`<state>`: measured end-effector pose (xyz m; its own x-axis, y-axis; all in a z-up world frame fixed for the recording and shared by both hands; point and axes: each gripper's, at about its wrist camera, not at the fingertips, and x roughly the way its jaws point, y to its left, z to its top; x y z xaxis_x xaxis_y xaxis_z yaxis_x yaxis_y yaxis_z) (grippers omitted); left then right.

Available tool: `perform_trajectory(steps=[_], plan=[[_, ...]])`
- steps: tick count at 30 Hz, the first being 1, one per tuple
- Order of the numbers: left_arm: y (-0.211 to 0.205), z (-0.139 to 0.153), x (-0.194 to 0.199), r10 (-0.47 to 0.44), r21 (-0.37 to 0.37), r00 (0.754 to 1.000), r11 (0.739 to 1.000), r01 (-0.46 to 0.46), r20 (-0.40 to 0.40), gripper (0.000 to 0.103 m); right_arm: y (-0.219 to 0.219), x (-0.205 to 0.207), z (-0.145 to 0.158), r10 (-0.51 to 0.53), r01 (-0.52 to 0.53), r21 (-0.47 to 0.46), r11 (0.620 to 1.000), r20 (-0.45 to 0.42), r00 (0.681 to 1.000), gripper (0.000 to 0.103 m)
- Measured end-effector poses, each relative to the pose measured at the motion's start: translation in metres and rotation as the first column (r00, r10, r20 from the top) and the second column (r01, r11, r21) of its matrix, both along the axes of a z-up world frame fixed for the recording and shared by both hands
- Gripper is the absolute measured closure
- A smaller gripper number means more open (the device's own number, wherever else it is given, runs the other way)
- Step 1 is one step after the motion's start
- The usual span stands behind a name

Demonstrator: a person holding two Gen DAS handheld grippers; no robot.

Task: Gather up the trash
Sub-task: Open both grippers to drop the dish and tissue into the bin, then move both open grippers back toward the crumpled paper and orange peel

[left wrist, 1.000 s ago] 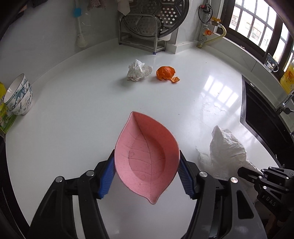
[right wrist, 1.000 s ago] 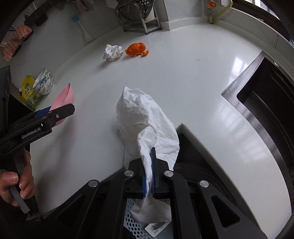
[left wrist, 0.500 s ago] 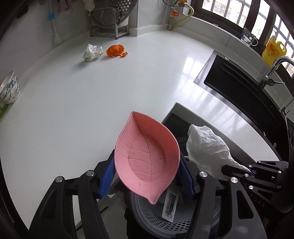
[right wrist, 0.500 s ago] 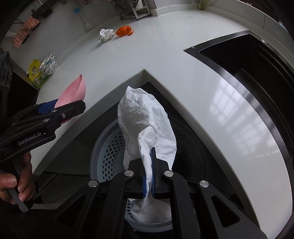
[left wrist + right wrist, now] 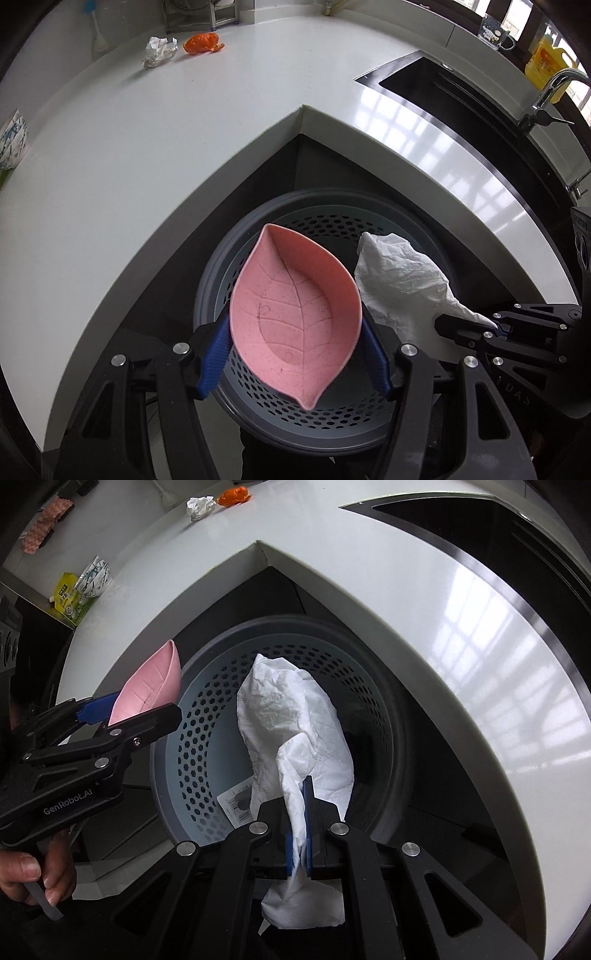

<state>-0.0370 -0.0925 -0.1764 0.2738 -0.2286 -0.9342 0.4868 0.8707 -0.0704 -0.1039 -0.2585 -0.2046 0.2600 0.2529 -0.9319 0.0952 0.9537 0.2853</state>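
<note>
White crumpled tissue (image 5: 295, 738) is pinched hard between the pressed-together blue pads of the right gripper (image 5: 300, 834), its loose bulk flopping forward past the fingertips and a tail hanging back underneath. Straight ahead of those jaws gapes the grey perforated bin (image 5: 207, 775), a barcoded scrap already lying at its bottom. Off to the side, the left gripper (image 5: 295, 354) clamps the pink leaf-shaped dish (image 5: 295, 314) across its width, pads bearing on both rims, and it too hangs over the bin's mouth; the dish looks empty.

Beyond both claws, far across the white counter (image 5: 184, 129), a crumpled paper ball (image 5: 159, 55) and an orange peel (image 5: 203, 42) sit just beside each other, not yet collected.

Risks from here, as I read it: the tissue is wide and floppy, so on release it may drape over the bin's rim or snag on a pad rather than drop in. The two grippers hang close together, so a careless swing could knock tissue against dish. And the dish is held only by its edges, so a bump might tip it into the bin.
</note>
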Motion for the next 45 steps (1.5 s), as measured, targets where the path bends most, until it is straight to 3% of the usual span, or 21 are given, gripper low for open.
perform_trajectory(steps=[5,8,11,13,15,32,45], plan=[[0.0,-0.021,-0.004,0.041,0.036,0.999,0.999,-0.04,-0.036,0.042,0.0,-0.003,-0.011,0.016,-0.016,-0.001,1.0,-0.019,1.0,0.099],[0.001,-0.025,-0.007,0.068,0.034,0.997,0.997,-0.067,-0.044,0.041,0.002,-0.002,-0.012,0.027,-0.027,-0.003,1.0,-0.016,1.0,0.092],[0.004,-0.024,-0.009,0.092,0.03,0.995,0.995,-0.091,-0.046,0.039,0.009,0.003,-0.011,0.035,-0.035,-0.006,0.999,-0.004,0.999,0.078],[0.007,-0.022,-0.012,0.107,0.031,0.994,0.994,-0.107,-0.031,0.031,0.009,0.002,-0.008,0.04,-0.039,-0.012,0.999,0.01,0.999,0.063],[0.01,-0.018,-0.013,0.118,0.021,0.993,0.993,-0.118,-0.025,0.03,0.009,0.002,-0.006,0.045,-0.045,-0.009,0.999,0.017,0.999,0.056],[0.015,0.013,-0.021,0.145,0.013,0.989,0.989,-0.146,0.039,0.028,-0.003,-0.005,0.018,0.044,-0.045,0.0,0.999,0.074,0.996,0.056],[0.021,0.055,-0.02,0.147,-0.012,0.981,0.989,-0.146,0.128,0.026,-0.005,-0.003,0.047,0.024,-0.024,0.001,1.0,0.154,0.988,0.056]])
